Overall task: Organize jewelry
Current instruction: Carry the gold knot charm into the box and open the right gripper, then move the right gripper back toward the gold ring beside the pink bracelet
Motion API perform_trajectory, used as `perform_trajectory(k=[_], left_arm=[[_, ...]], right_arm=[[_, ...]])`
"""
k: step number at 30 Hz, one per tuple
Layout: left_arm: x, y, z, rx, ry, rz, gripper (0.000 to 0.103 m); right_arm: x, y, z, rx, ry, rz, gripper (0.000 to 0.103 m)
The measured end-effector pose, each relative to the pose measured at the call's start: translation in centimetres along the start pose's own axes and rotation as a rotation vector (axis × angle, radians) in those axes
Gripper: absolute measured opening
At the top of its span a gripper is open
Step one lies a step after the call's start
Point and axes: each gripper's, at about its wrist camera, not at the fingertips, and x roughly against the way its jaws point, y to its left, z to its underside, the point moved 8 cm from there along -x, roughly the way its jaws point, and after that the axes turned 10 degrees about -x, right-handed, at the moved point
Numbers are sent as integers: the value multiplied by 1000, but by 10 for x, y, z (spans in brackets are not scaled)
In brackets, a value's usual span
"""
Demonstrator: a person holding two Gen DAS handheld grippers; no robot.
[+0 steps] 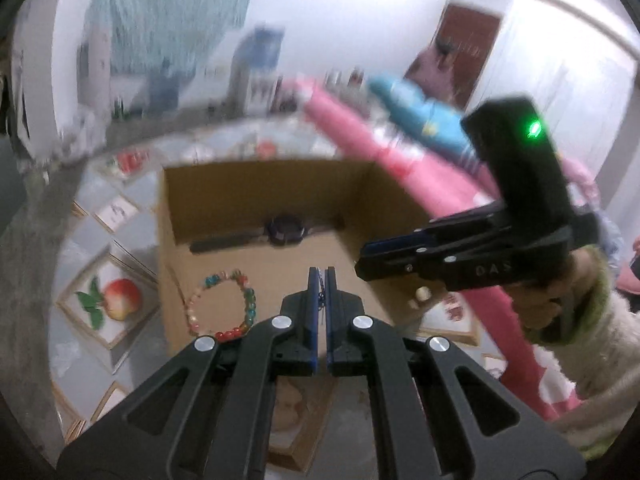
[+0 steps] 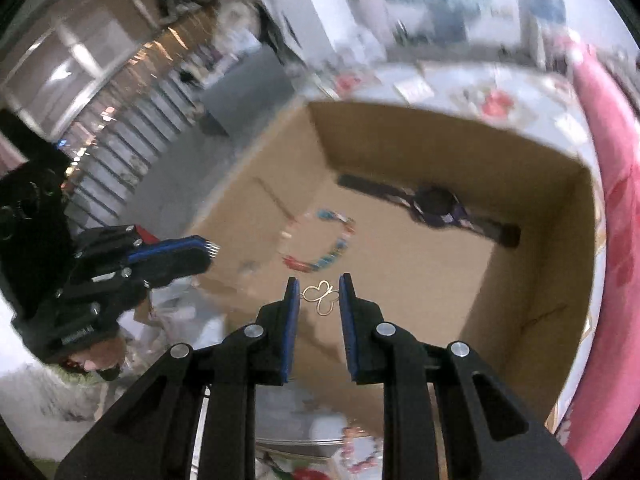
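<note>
The cardboard box (image 1: 256, 200) at the frame's centre is showing matt brown paperboard. Inside it, the bead bracelet (image 1: 222, 304) is gleaming like glossy glass or plastic, and the watch (image 2: 436, 204) is looking matt black. The butterfly pendant (image 2: 320, 298) is shining as thin gold-coloured metal wire. Both grippers' fingers (image 2: 288, 328) are showing matt black plastic with blue pads.

I count one cardboard box (image 1: 224, 200). Inside it I see one beaded bracelet (image 1: 222, 304) and one dark wristwatch (image 1: 286, 230). I have two tongs: my left tongs (image 1: 321, 280) pinch one thin chain (image 1: 320, 300), and my right tongs (image 2: 319, 292) carry one gold butterfly-shaped piece (image 2: 320, 298).
</note>
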Motion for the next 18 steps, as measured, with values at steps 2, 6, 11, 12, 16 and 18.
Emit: perform_trajectory(k=[2,6,11,12,16,18], left_arm=[[-38,5,-5,30,89,33,2],[-87,20,-3,69,221,-6,3],[-105,27,-11,98,243,-41,32],[-105,27,-12,96,239,-42,33],[-104,26,-14,94,229,-58,35],[-99,26,-16,87,221,-68,35]], right_arm=[[-15,-17,-7,-25,44,38,20],[-35,-41,-22,-63,89,91,20],[-43,-58,-34,-109,88,85,21],[-43,-61,-35,-116,83,82,21],[-41,-68,-39,-136,61,71,22],[-35,-70,-40,-142,37,73,22]])
